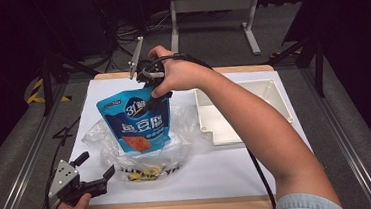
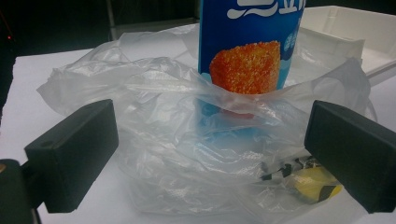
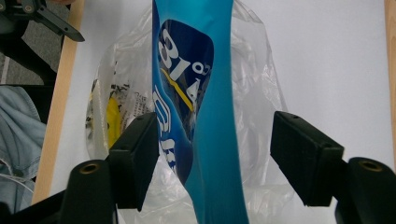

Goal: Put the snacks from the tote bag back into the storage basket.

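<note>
A blue snack pouch [image 1: 137,126] printed with an orange cube stands upright inside a crumpled clear plastic bag [image 1: 101,141] at the middle of the white table. My right gripper [image 1: 154,104] reaches down over the pouch's top edge. In the right gripper view the pouch [image 3: 205,116] runs between the jaws of that gripper [image 3: 215,135]; they are open, with a gap on the right side. My left gripper [image 1: 97,164] is open near the table's front left corner. Its jaws [image 2: 210,154] face the bag [image 2: 154,116] and the pouch [image 2: 247,42] without touching them.
A small yellow packet [image 1: 146,174] lies in the bag's front. A white plastic tray [image 1: 242,86] sits to the right of the bag. The table's wooden front edge [image 1: 181,207] runs below; frame legs and cables stand beyond the far edge.
</note>
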{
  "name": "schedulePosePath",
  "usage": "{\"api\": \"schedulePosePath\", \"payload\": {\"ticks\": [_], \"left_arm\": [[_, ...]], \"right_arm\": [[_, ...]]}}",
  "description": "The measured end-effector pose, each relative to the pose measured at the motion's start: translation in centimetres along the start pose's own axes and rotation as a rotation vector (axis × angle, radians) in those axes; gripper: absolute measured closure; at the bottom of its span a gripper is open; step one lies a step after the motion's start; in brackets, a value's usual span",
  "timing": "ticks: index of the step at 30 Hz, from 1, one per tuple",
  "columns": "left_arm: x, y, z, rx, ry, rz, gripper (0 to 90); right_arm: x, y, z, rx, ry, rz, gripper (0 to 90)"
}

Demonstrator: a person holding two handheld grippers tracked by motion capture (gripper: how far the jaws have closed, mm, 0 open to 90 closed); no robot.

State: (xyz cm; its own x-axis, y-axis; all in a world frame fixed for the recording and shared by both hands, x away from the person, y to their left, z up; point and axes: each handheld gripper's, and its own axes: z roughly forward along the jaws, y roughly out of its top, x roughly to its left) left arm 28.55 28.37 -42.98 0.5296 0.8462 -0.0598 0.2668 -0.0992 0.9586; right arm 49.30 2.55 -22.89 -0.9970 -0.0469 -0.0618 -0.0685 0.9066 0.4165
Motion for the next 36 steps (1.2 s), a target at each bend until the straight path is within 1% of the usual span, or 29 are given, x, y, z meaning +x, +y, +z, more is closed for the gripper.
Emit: {"api": "schedulePosePath", "payload": {"ticks": [3, 4, 5, 6, 7, 9, 10, 14, 15, 16, 18, 20, 24, 30, 32, 33, 36], "left_arm": [[0.0, 0.0, 0.0, 0.0, -0.001, 0.001, 3.6], [0.0, 0.0, 0.0, 0.0, -0.001, 0.001, 3.6], [0.0, 0.0, 0.0, 0.001, -0.004, 0.0, 3.6], [0.0, 0.0, 0.0, 0.0, -0.005, 0.0, 3.6], [0.0, 0.0, 0.0, 0.001, -0.003, -0.001, 3.6], [0.0, 0.0, 0.0, -0.001, -0.003, 0.0, 3.6], [0.0, 0.0, 0.0, 0.0, -0.004, 0.0, 3.6], [0.0, 0.0, 0.0, -0.001, -0.006, 0.0, 3.6], [0.0, 0.0, 0.0, 0.001, -0.003, 0.0, 3.6], [0.0, 0.0, 0.0, 0.001, -0.003, 0.0, 3.6], [0.0, 0.0, 0.0, -0.001, -0.004, -0.002, 3.6], [0.0, 0.0, 0.0, -0.001, -0.003, -0.001, 3.6], [0.0, 0.0, 0.0, 0.0, -0.004, -0.001, 3.6], [0.0, 0.0, 0.0, -0.001, -0.003, -0.001, 3.6], [0.0, 0.0, 0.0, 0.0, -0.004, -0.002, 3.6], [0.0, 0.0, 0.0, -0.001, -0.004, -0.002, 3.6], [0.0, 0.0, 0.0, -0.002, -0.004, 0.001, 3.6]], "right_arm": [[0.0, 0.1, 0.4, 0.01, 0.009, -0.003, 36.9], [0.0, 0.2, 0.4, 0.012, 0.011, -0.008, 39.1], [0.0, 0.2, 0.4, 0.012, 0.011, -0.008, 39.1], [0.1, 0.2, 0.5, 0.011, 0.016, -0.01, 41.3], [0.1, 0.3, 0.6, 0.009, 0.031, -0.007, 43.0], [0.1, 0.3, 0.7, 0.008, 0.037, -0.011, 45.7], [0.2, 0.3, 0.8, 0.017, 0.042, -0.005, 47.6], [0.3, 0.4, 1.1, 0.05, 0.072, -0.009, 59.0], [0.3, 0.4, 1.2, 0.056, 0.074, -0.011, 61.9], [0.3, 0.4, 1.2, 0.056, 0.074, -0.011, 61.9], [0.4, 0.4, 1.3, 0.067, 0.07, -0.023, 70.3], [0.4, 0.5, 1.2, 0.071, 0.062, -0.035, 74.8], [0.4, 0.5, 1.3, 0.073, 0.07, -0.013, 82.7], [0.5, 0.7, 1.3, 0.081, 0.065, 0.014, 86.7], [0.7, 0.8, 1.3, 0.079, 0.069, 0.035, 87.5], [0.8, 0.8, 1.3, 0.075, 0.068, 0.027, 87.8], [1.1, 1.0, 1.2, 0.074, 0.062, 0.029, 88.4]]}}
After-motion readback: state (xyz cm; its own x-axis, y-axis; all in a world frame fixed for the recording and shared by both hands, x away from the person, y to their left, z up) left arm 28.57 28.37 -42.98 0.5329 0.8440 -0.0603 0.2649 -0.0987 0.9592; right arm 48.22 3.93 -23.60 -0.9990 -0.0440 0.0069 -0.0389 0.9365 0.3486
